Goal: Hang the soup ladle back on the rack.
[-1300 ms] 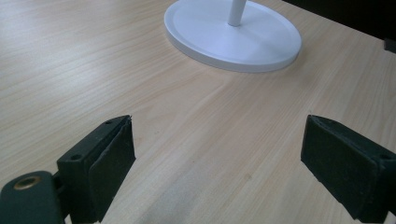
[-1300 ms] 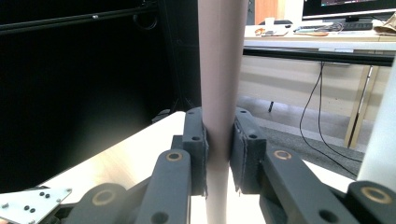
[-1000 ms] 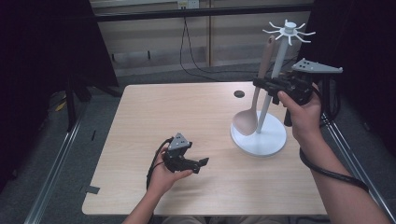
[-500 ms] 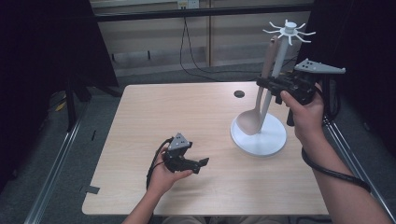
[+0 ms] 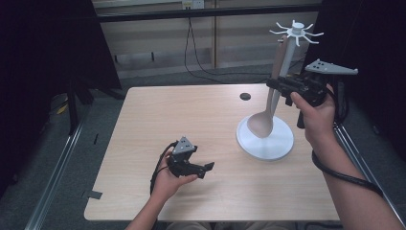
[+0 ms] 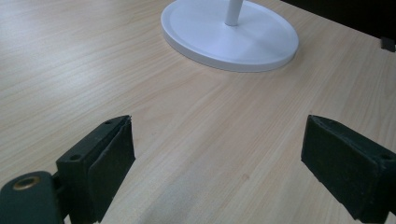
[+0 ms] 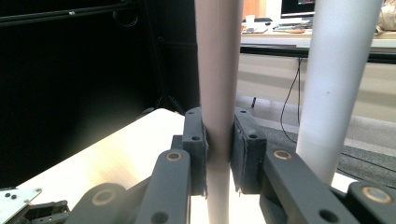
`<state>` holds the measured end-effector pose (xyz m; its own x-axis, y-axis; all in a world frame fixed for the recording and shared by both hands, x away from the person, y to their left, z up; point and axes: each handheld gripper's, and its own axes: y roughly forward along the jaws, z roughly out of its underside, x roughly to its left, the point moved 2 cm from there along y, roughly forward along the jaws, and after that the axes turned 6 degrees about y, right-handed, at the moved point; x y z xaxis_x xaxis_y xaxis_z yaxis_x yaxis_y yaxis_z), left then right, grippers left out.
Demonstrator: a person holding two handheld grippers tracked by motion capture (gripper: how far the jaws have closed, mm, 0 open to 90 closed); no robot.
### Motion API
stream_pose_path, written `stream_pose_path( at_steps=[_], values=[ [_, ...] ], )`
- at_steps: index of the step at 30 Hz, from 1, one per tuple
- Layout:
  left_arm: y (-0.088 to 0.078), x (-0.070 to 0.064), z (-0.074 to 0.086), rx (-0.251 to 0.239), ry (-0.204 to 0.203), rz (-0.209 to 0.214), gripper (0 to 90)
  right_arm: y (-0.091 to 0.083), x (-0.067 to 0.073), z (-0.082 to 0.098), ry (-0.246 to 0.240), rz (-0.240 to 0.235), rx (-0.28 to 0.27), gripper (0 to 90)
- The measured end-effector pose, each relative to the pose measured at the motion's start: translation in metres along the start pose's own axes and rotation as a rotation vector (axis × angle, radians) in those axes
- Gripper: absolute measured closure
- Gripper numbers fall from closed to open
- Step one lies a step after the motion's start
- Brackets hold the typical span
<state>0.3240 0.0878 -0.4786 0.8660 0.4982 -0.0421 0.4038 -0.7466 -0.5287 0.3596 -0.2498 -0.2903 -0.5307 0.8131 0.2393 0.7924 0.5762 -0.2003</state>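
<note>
The counter is pale wood, with dark floor and a black curtain around it.

Toward the near left, the person's left hand rests on the counter holding the left claw, which points right toward the stand. In the left gripper view its two black jaws stand wide apart with nothing between them, only bare wood, and the white base lies farther off, well apart from them.

A small dark round spot sits on the counter at the far middle.

To the right stands a white stand: a round base on the counter, an upright pole, and a ring of short hooks at the top. A beige spoon hangs along the pole, handle up near the hooks, bowl low just above the base on its left side.

At the far right, the right hand holds the right claw raised above the counter, beside the pole. In the right gripper view its jaws are pressed onto the spoon's handle from both sides, pads touching it, with the pole just to the right of the grip. A cable loops from that claw along the forearm.
</note>
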Motion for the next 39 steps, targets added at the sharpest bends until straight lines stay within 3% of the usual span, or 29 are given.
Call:
stream_pose_path(
  at_steps=[16, 26, 30, 33, 39],
  values=[
    [0.000, 0.000, 0.000, 0.004, 0.002, -0.003, 9.5, -0.003, -0.005, 0.002, -0.006, 0.018, -0.023, 76.0],
    [0.000, -0.001, 0.000, 0.002, -0.003, -0.004, 9.5, -0.002, -0.003, 0.003, -0.019, 0.032, -0.027, 69.1],
    [-0.001, 0.000, 0.000, -0.001, -0.001, 0.000, 9.4, -0.001, -0.001, 0.004, -0.021, 0.037, -0.024, 63.6],
    [-0.001, 0.000, 0.000, -0.007, -0.004, 0.001, 9.4, 0.000, 0.001, 0.006, -0.016, 0.035, -0.018, 51.9],
    [-0.003, 0.000, 0.000, -0.011, 0.000, 0.000, 9.0, 0.000, 0.002, 0.011, -0.017, 0.059, -0.003, 36.9]
  ],
)
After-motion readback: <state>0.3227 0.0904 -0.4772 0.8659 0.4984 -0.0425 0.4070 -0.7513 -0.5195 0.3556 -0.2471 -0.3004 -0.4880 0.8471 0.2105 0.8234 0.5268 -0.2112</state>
